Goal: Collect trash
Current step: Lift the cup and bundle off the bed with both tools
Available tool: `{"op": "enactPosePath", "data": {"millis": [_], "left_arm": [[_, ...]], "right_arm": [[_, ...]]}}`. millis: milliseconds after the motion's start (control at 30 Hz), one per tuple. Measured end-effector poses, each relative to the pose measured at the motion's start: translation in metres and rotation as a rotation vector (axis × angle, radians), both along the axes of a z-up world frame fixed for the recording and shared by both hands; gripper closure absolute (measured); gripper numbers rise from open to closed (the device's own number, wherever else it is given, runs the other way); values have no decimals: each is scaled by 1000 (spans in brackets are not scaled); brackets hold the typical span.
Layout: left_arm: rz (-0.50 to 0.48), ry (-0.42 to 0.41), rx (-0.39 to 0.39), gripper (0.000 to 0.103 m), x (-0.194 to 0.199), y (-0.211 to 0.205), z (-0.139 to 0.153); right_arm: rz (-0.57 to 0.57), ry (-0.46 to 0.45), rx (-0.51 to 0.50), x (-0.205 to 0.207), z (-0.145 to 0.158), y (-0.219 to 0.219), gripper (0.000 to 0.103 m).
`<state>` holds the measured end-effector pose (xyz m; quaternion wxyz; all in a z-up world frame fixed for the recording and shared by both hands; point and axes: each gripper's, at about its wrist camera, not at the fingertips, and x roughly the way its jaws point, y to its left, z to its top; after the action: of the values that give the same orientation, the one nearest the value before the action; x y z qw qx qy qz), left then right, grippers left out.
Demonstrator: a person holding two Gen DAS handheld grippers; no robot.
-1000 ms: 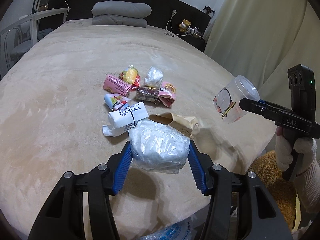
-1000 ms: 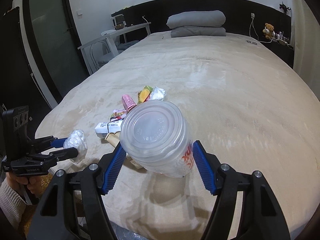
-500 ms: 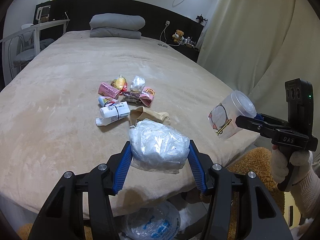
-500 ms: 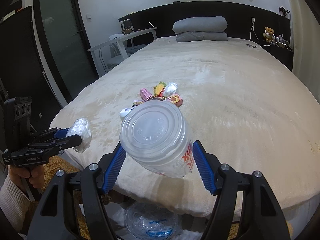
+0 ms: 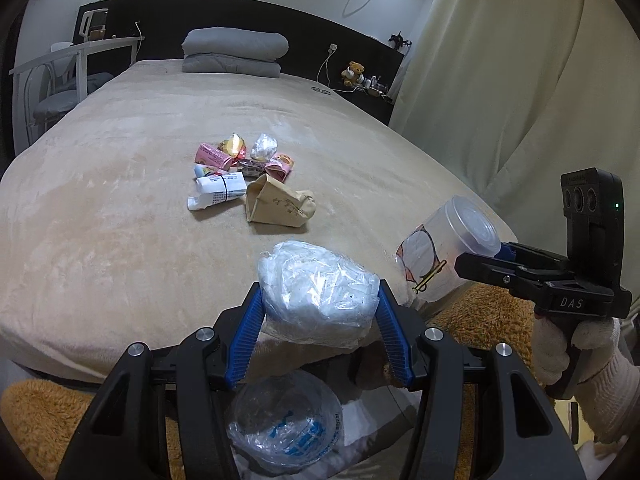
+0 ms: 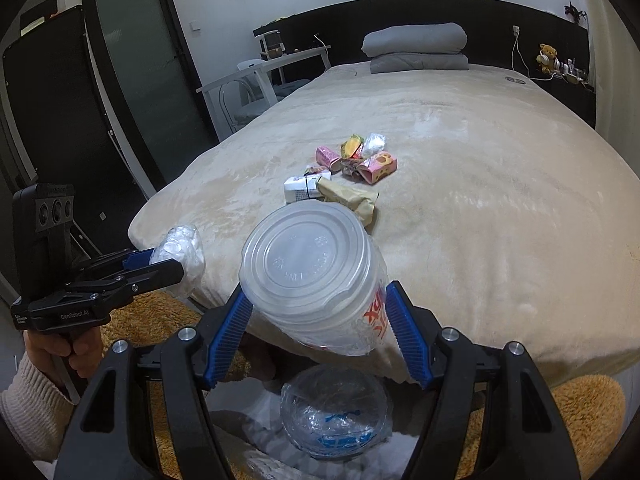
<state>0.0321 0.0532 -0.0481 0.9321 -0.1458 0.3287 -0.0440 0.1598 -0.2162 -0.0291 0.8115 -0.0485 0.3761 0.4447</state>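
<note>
Left wrist view: your left gripper (image 5: pixel 318 306) was clamped on a crumpled clear plastic bag (image 5: pixel 316 294), held past the foot of the bed (image 5: pixel 100 200). Directly below hung a bag-lined bin (image 5: pixel 286 420) with blue print, unreadable. You were, by all signs, at the carry-to-bin step. The next move called for centring the load over the bin opening and then parting the jaws. Your right gripper (image 5: pixel 486 262) showed at the right edge, housing marked "DAS". It gripped a lidded plastic cup (image 5: pixel 448 248) bearing a cartoon print. Remaining trash (image 5: pixel 244 172) lay mid-bed: wrappers, a white carton and a brown paper bag (image 5: pixel 280 204) with illegible script.

Right wrist view: your right gripper (image 6: pixel 316 320) was closed on the lidded plastic cup (image 6: pixel 312 272), tilted, with partial red lettering. Embossed lid text could not be read. The bin (image 6: pixel 334 416) sat beneath it. The left gripper (image 6: pixel 160 260) housing read "GenRoboAI".
</note>
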Motion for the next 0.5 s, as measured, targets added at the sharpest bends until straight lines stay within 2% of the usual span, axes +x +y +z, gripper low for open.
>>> {"op": "enactPosePath", "data": {"millis": [267,500], "left_arm": [[-35,54,7,49,-1,-18,-16],[-46,168,-11,49,7,-28,-49]], "right_arm": [[1,70,-27,-11,-29,-4,35],[-2,180,-63,-3,-64,-4,35]]}}
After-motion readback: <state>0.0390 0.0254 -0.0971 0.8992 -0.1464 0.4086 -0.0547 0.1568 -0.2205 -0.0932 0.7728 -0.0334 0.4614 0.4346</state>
